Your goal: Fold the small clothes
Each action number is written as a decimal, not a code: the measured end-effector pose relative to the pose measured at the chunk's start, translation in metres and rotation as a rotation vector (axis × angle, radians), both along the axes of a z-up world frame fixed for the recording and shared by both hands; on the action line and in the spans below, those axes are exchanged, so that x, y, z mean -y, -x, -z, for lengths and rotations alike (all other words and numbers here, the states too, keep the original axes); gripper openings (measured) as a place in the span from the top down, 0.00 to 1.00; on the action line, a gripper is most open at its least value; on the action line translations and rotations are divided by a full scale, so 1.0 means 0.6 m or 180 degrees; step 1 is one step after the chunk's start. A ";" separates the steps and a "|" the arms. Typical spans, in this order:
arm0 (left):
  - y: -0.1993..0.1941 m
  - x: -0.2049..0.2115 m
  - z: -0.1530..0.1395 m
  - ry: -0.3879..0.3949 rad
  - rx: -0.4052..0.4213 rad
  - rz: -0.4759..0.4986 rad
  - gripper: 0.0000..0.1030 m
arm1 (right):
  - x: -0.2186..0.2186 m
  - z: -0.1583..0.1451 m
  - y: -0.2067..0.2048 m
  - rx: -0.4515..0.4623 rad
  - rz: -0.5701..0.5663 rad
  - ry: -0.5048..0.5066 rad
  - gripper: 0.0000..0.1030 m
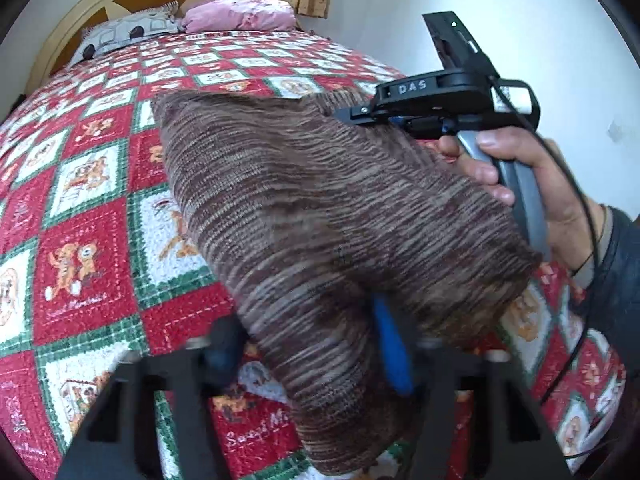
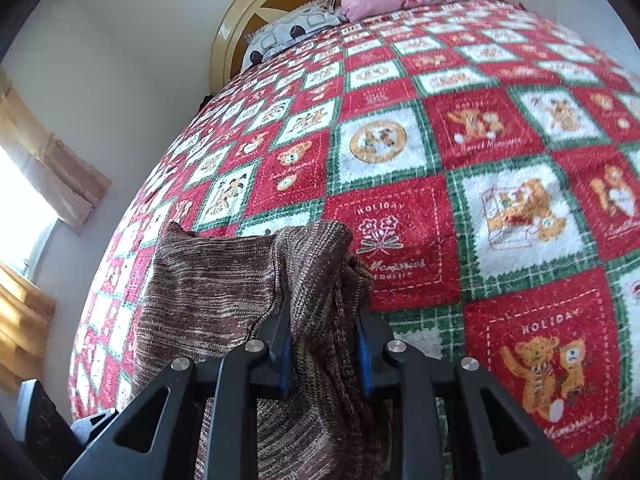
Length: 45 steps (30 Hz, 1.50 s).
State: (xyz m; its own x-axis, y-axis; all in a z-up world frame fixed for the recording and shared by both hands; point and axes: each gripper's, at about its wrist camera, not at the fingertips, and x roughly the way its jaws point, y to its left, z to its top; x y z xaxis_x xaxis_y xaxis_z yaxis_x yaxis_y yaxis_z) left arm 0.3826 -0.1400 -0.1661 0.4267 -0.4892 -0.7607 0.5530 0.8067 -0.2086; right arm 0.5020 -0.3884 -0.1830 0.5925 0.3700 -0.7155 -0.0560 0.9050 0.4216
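A quilted bedspread in red, white and green squares with teddy-bear prints covers the bed. At its head lie a pink pillow and a grey patterned pillow against a rounded cream headboard. White walls and tan curtains by a bright window frame the scene.

The brown striped knit garment, soft and ribbed with thin pale and dark bands, hangs above the bedspread, lifted between the two grippers and blocking much of the left wrist view.

The left gripper sits blurred at the bottom of its view; one blue pad shows beside the fabric that drapes between the jaws, which appear to pinch the knit, though the blur keeps this unsure.

In the right wrist view the right gripper has its jaws drawn in on a bunched fold of the garment, blue pads pressing either side.

From the left wrist view, the person's right hand wraps the grey handle, thumb on top, gripper body level and pointing left into the cloth.
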 end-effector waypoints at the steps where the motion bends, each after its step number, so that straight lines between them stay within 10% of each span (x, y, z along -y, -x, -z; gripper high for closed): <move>1: 0.001 -0.002 -0.002 0.0010 0.0021 -0.0017 0.60 | -0.002 -0.007 0.005 0.0042 0.0021 0.0007 0.77; 21: 0.091 -0.087 -0.082 -0.0223 0.0440 -0.0008 0.78 | -0.113 -0.124 0.096 0.0441 -0.0235 -0.0107 0.79; 45: 0.244 -0.356 -0.148 -0.0337 0.0803 -0.0772 0.79 | -0.459 -0.190 0.160 0.0557 -0.1256 -0.0478 0.79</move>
